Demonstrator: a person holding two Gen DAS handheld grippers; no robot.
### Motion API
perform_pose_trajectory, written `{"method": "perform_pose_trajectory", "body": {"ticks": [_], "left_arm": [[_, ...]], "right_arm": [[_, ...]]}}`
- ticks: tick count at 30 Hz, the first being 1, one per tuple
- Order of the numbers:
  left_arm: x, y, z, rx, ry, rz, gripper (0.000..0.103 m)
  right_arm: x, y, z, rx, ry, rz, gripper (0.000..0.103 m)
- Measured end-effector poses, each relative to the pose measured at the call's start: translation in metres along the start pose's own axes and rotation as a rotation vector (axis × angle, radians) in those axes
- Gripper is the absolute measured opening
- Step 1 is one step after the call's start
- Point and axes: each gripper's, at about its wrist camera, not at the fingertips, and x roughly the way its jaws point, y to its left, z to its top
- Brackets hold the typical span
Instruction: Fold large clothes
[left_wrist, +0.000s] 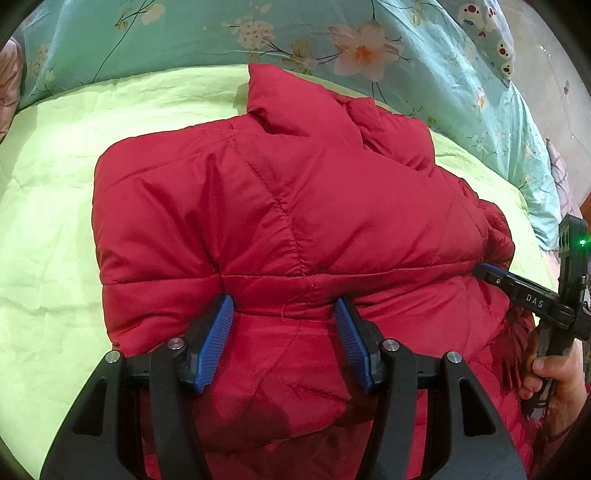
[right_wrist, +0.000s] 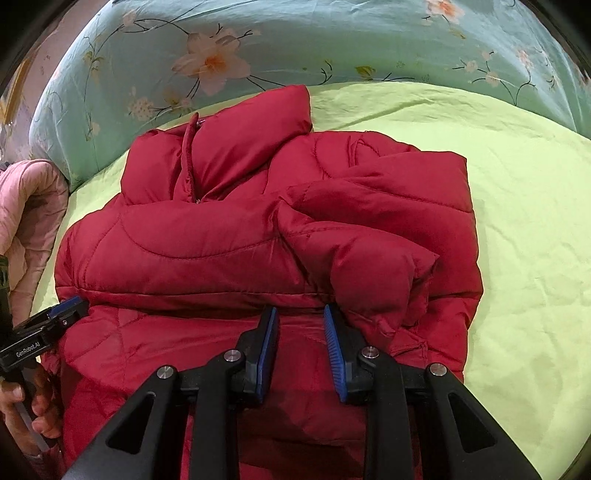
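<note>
A light green sheet (left_wrist: 48, 206) covers the bed, with a red jacket (left_wrist: 280, 206) lying folded on it. The left gripper (left_wrist: 284, 314) is spread wide, pads (left_wrist: 216, 343) resting on the jacket's fold. The right gripper (right_wrist: 300, 314) stands narrower, jaws parted, gripping nothing, tips at the fold.

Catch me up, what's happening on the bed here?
A person with a handheld gripper in each hand is folding a red puffer jacket on a lime-green sheet. The left gripper and right gripper are both open, fingers against the jacket's folded edge. Neither is gripping.
</note>
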Motion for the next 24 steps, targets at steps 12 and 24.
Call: {"method": "perform_pose_trajectory", "body": {"ticks": [12,24], "left_arm": [[-0.056,0.005,-0.022,0.027,-0.005,0.047,0.057],[-0.114,0.013,-0.074,-0.035,-0.049,0.046,0.057]], "right_arm": [[-0.02,-0.003,0.001,0.032,-0.018,0.053,0.029],[-0.096,-0.006,-0.045,0.031,-0.034,0.042,0.045]]}}
